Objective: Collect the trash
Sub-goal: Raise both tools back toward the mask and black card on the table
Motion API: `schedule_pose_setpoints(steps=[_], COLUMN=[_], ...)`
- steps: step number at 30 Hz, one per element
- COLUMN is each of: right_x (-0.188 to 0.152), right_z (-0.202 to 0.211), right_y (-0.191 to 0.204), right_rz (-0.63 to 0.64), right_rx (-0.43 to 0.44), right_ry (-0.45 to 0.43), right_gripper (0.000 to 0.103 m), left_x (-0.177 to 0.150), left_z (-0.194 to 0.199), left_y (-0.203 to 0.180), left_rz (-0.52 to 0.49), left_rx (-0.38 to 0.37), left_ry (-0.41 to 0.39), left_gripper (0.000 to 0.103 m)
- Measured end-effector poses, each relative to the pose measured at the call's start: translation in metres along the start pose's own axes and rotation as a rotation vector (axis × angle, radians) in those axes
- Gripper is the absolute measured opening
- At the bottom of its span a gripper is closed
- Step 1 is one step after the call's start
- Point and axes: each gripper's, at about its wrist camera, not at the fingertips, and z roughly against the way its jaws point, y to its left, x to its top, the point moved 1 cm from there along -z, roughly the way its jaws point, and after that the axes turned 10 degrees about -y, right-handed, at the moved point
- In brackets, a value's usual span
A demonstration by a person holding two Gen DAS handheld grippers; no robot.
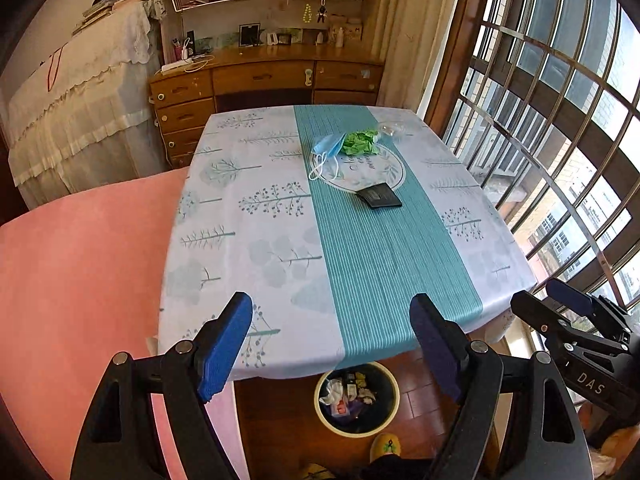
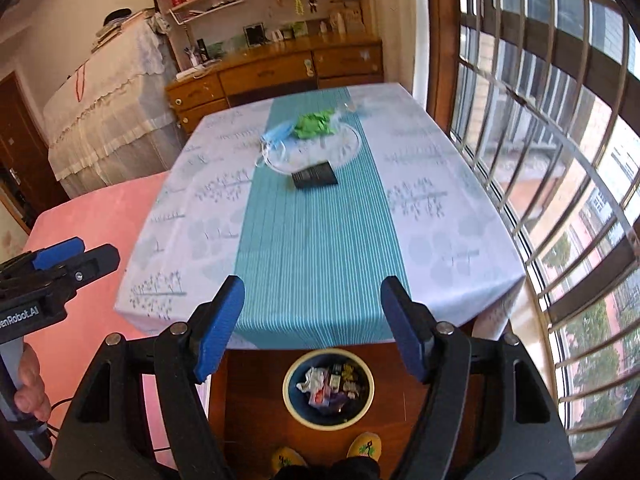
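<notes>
Claws: we hold left claw point(image 1: 332, 344) and right claw point(image 2: 312, 324) agape, empty; mask point(image 1: 329, 148), wrapper point(image 1: 361, 142) ahead on desk point(image 1: 240, 240); bin point(image 1: 356, 398) below.

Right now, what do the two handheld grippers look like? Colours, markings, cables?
Both are black plastic frames with silver pivot bolts and blue ribbed pads on the fingers. The right gripper shows white "DAS" lettering on its side. The left gripper reads "...enRobot.AI", has a grey-blue handle, and a thin black cable trails from it.

clear wrapper point(image 2: 352, 110) blurred, indistinct
</notes>
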Motion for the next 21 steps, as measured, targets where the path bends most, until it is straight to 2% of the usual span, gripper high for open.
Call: schedule_pose_setpoints(steps=[6, 11, 15, 21], right_x=[0.035, 0.060, 0.076, 0.088], right_z=[-0.047, -0.127, -0.207, -0.315], right_y=[0.007, -0.007, -0.019, -0.025], right_rz=[0.098, 0.206, 0.342, 0.645], right_rx=[0.045, 0.109, 0.205, 0.395], right_ry=[0.019, 0.070, 0.134, 0.228], right_gripper=[0.070, 0.073, 0.074, 0.074], left_x=[0.032, 0.049, 0.059, 0.066], left_z=[-0.031, -0.087, -0.150, -0.236], left_y=[0.004, 0.004, 0.003, 0.000], left_rz=[-0.005, 0.025, 0.067, 0.209], left_rx=[0.043, 0.087, 0.152, 0.237], left_ry=[-0.006, 0.037, 0.087, 0.193], left_gripper=[0.083, 0.083, 0.083, 0.083])
